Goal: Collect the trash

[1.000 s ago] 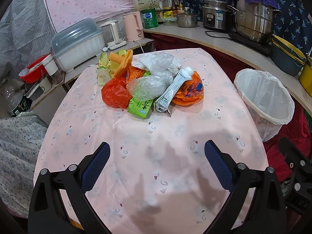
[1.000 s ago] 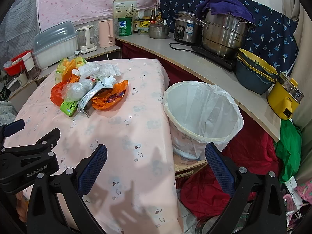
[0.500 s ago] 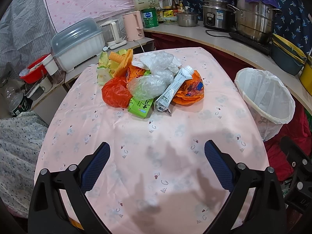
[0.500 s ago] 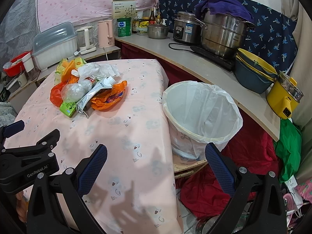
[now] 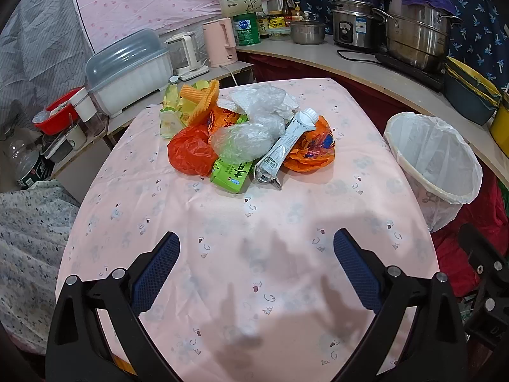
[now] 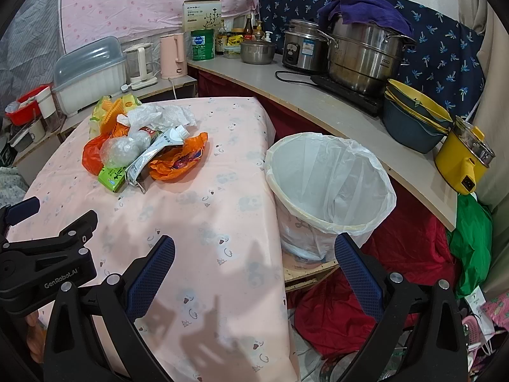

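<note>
Still empty, the left gripper (image 5: 256,264) and right gripper (image 6: 254,267) both hang with fingers spread wide. The trash pile (image 5: 251,140) lies well ahead of the left claw; the lined bin (image 6: 331,191) stands just ahead of the right. Probably best to reach forward low, pinching one loose piece, such as the green carton (image 5: 232,173) nearest the claw.

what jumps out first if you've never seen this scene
A bright trash pile sits mid-table on the pink cloth: orange bags, a green carton, clear plastic and a white pouch. Beside the table's right edge stands a bin with a white liner, looking empty. Both the left gripper and the right gripper are open, short of the pile.
</note>
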{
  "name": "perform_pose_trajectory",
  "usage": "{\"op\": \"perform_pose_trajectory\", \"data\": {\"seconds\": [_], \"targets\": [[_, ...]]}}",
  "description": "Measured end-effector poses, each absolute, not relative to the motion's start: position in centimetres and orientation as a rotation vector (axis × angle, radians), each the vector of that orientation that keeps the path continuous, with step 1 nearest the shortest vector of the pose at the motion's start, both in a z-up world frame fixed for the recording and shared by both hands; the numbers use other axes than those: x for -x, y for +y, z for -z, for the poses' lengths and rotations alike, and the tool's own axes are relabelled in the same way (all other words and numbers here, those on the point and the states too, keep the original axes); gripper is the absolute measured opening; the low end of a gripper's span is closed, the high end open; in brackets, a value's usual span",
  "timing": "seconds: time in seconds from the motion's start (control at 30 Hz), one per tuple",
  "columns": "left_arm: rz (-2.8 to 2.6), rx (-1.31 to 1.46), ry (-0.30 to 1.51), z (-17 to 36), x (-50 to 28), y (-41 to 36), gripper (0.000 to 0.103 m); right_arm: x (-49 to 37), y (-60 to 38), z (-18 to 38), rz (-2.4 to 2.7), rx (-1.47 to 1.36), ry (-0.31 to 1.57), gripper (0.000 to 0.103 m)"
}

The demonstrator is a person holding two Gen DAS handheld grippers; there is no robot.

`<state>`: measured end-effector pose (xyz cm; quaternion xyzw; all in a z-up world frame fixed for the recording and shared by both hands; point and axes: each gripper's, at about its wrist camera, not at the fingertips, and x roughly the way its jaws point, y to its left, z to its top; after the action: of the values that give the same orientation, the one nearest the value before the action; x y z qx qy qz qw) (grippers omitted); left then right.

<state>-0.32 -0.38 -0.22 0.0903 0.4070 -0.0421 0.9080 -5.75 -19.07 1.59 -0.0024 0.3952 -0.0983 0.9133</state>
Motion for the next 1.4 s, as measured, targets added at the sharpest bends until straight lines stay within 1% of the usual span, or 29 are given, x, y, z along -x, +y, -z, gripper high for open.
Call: {"op": "perform_pose_trajectory", "data": {"seconds": [0.97,1.4], "targets": [[0.087,-0.170,0.839,0.3,-0.6,0.1,0.093,5.5,-19.1,-1.8,0.207,0.000,0.809,0.096],[0.079,-0.123,0.850,0.8,-4.0,2.5,0.093,1.7,-18.8,-1.1,0.221,-0.041,0.807,0.096]]}}
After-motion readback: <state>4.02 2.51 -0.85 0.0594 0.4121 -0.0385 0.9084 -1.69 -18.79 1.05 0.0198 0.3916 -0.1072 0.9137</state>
